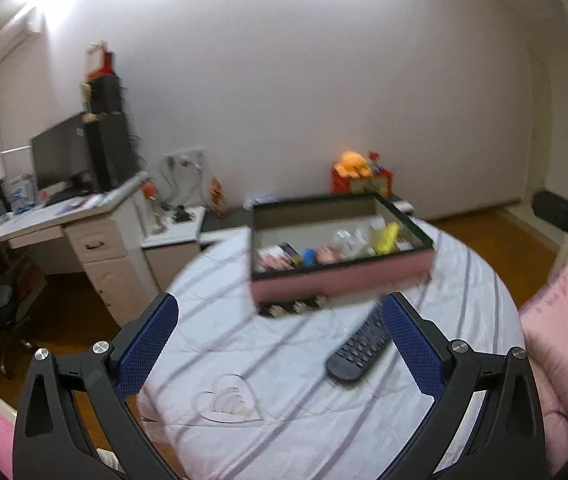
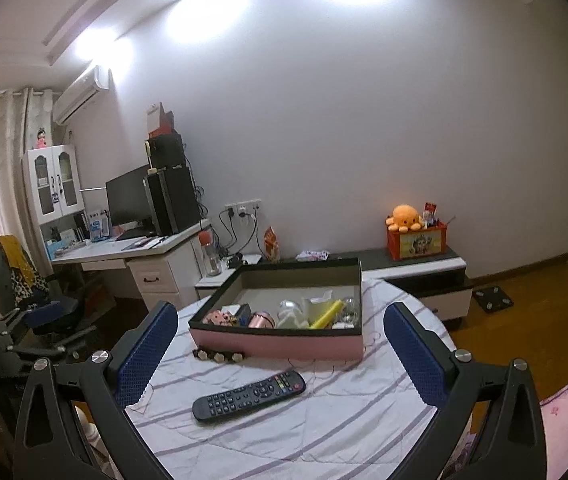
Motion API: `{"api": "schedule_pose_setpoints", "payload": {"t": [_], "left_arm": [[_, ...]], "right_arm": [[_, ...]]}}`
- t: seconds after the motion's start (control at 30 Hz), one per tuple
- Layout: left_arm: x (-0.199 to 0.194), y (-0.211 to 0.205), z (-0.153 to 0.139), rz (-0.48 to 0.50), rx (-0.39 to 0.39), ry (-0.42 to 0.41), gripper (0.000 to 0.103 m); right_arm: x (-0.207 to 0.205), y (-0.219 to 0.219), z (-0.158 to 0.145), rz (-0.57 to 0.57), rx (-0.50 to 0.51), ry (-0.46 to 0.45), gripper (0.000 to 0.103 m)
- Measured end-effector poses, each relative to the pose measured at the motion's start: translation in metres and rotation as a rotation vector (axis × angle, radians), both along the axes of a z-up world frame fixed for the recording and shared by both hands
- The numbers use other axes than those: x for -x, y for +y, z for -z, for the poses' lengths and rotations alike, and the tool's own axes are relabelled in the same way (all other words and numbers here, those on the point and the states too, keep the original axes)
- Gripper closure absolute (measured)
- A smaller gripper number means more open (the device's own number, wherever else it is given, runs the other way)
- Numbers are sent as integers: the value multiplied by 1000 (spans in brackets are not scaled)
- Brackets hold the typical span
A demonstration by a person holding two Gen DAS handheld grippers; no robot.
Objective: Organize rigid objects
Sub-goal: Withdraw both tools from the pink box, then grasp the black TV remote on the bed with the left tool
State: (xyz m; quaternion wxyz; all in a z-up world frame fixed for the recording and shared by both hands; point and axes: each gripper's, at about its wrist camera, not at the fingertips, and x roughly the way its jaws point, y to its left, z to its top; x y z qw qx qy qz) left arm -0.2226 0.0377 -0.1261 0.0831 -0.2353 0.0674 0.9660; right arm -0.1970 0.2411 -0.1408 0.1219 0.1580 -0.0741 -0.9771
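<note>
We hold both grippers wide apart with nothing between the blue pads, the left gripper point(image 1: 277, 344) and right gripper point(image 2: 279, 356) hovering over the striped white bedsheet point(image 2: 324, 420). The long black plastic remote control point(image 2: 248, 396) lies flat on the sheet, just in front of the shallow pink cardboard box point(image 2: 284, 346) that already holds small items, so it likely goes in next. In the right view its long axis runs lower-left to upper-right, coloured buttons toward the box
</note>
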Motion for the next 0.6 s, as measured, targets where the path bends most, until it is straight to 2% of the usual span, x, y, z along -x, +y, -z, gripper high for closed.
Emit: {"api": "schedule_pose_setpoints", "payload": {"t": [0.13, 0.33, 0.4, 0.6], "left_arm": [[22, 22, 31, 96, 5, -106, 0], [56, 62, 77, 183, 128, -225, 0], [66, 71, 88, 207, 145, -254, 0], [100, 85, 114, 268, 123, -369, 0]], "right_arm": [[13, 9, 20, 29, 7, -64, 0], [36, 28, 52, 66, 37, -167, 0], [41, 34, 59, 76, 45, -182, 0], [59, 46, 76, 81, 58, -230, 0]]}}
